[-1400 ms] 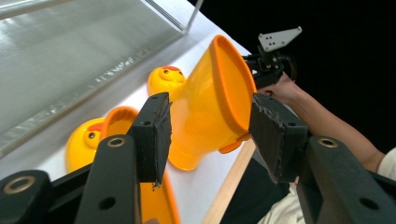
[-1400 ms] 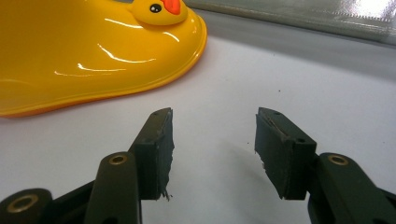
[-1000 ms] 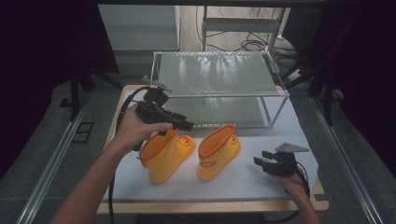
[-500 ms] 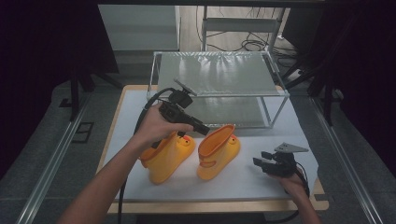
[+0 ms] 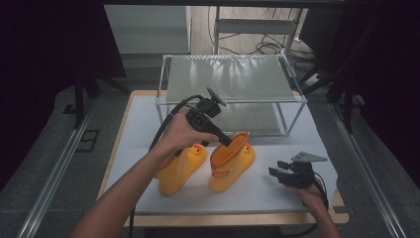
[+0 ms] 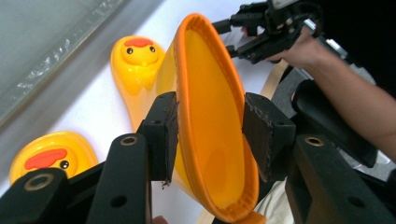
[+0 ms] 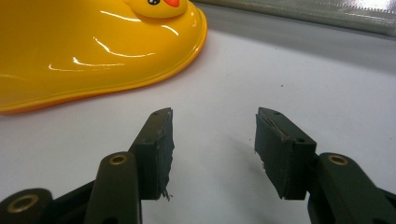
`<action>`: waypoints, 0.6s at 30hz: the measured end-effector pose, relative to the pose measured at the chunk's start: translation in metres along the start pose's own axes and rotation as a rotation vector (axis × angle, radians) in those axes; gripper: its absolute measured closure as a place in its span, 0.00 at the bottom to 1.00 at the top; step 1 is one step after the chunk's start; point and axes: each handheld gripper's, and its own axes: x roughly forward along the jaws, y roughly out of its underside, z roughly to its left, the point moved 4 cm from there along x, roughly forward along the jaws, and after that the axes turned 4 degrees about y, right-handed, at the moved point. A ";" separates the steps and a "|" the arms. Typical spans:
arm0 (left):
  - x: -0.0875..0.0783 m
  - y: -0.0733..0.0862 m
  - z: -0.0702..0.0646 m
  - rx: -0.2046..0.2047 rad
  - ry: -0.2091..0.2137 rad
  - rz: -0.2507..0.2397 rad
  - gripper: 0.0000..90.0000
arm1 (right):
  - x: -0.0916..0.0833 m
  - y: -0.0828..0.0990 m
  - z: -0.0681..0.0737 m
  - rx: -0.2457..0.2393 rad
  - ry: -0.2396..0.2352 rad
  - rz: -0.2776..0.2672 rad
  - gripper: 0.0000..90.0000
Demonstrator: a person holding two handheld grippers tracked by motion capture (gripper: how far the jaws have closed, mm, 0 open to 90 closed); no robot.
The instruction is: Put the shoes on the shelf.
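Left hand-held gripper [image 6: 208, 135] straddles right boot [image 5: 232, 161] rim; right hand-held gripper [image 7: 212, 149] idle.
Left jaws spread, one outside the boot's cuff, one inside its opening, not clamped. Both boots stand side by side on the desk [image 5: 143, 124], left boot [image 5: 181, 168] under the forearm. Right jaws gape over bare desk, right of the boots, holding nothing.

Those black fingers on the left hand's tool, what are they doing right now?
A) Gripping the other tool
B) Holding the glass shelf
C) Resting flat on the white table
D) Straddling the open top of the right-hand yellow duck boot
D: in the left gripper view one of the fingers sits outside the right-hand boot and the other inside its orange rim, with gaps, so not clamped.
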 end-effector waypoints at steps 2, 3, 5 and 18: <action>0.003 -0.001 0.001 -0.002 -0.005 -0.001 0.63 | 0.000 0.000 -0.001 -0.001 0.001 -0.002 0.52; 0.005 -0.001 0.002 -0.004 -0.012 0.004 0.63 | 0.000 0.000 0.000 0.001 0.001 -0.002 0.52; 0.009 -0.002 0.004 -0.006 -0.026 0.020 0.64 | 0.000 0.000 0.000 0.001 0.001 -0.002 0.52; 0.032 0.000 0.007 0.004 -0.086 0.088 0.70 | -0.001 0.000 -0.003 0.008 0.003 -0.008 0.52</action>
